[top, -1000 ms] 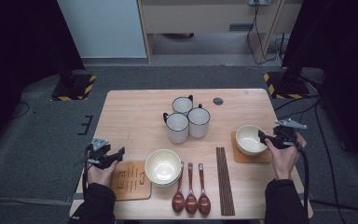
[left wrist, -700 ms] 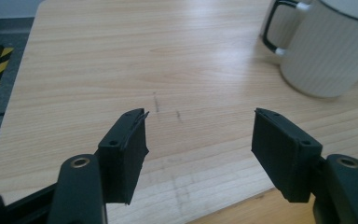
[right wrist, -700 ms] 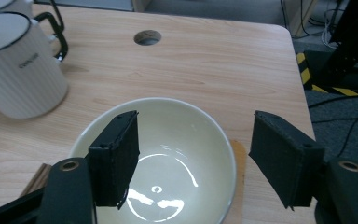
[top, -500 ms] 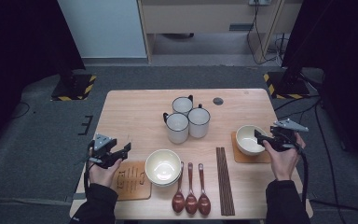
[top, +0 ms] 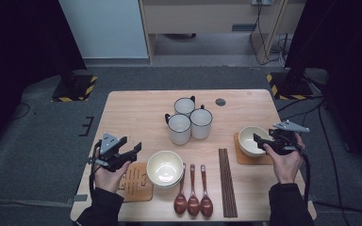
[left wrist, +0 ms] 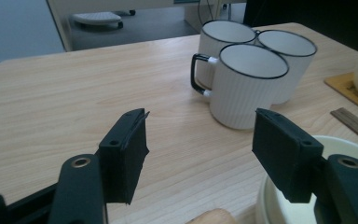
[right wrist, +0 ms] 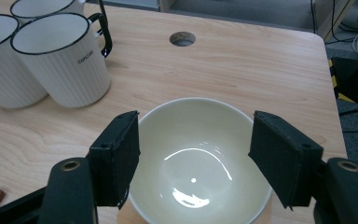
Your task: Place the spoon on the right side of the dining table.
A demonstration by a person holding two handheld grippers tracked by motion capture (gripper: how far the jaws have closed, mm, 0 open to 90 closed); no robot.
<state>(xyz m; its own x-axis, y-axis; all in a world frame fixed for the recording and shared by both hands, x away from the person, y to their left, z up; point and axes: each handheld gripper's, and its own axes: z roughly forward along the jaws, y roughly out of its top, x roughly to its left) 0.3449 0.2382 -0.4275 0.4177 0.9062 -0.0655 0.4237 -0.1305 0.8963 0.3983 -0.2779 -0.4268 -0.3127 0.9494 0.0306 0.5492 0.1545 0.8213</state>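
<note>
Right gripper view is showing the right hand-held gripper [right wrist: 193, 158] hanging released over the bowl [right wrist: 198, 158] on its coaster [top: 252, 157], likely lining up; the left hand-held gripper [left wrist: 200, 156] is idling released above the desk [left wrist: 65, 102].

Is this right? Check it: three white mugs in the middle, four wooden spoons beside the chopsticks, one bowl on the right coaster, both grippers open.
One detail is wrong: the high view shows three wooden spoons, not four. The rest holds: three white mugs, chopsticks, a bowl on the right coaster, and the left gripper and right gripper both open.
</note>
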